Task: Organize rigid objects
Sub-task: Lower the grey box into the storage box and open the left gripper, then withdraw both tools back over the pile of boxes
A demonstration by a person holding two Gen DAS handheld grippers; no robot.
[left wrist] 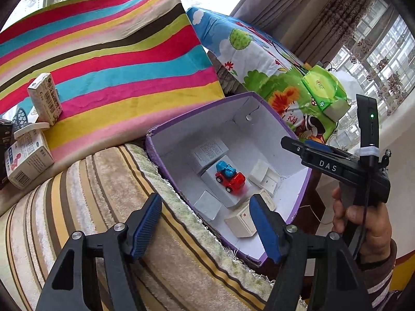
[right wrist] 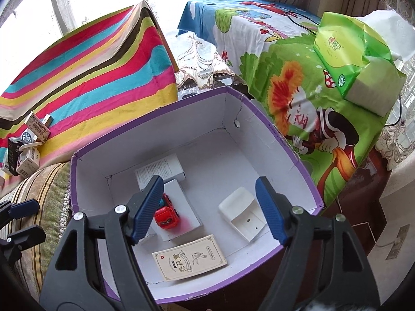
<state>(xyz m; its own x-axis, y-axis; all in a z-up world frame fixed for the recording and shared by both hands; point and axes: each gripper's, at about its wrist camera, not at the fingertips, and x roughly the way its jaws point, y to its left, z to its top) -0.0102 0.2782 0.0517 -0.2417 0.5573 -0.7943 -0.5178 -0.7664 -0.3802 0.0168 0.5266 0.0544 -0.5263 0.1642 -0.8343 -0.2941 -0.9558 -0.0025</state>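
A purple box with white inside (left wrist: 301, 194) (right wrist: 259, 111) holds a red and blue toy car (left wrist: 229, 175) (right wrist: 167, 213) on a white carton, a beige printed carton (right wrist: 189, 260), a white plastic holder (right wrist: 242, 213) and other small white boxes. My left gripper (left wrist: 206, 226) is open and empty over the near rim of the box. My right gripper (right wrist: 207, 210) is open and empty above the box's inside; it also shows in the left wrist view (left wrist: 311, 149). Several small cartons (left wrist: 45, 98) (right wrist: 28, 163) lie on the striped cloth at the left.
A striped sofa arm (left wrist: 103, 207) lies left of the box. A rainbow-striped cloth (left wrist: 116, 64) covers a block behind. A cartoon-print cloth (right wrist: 298, 90) carries a green tissue pack (right wrist: 355, 62). Curtains and a window stand at the back right.
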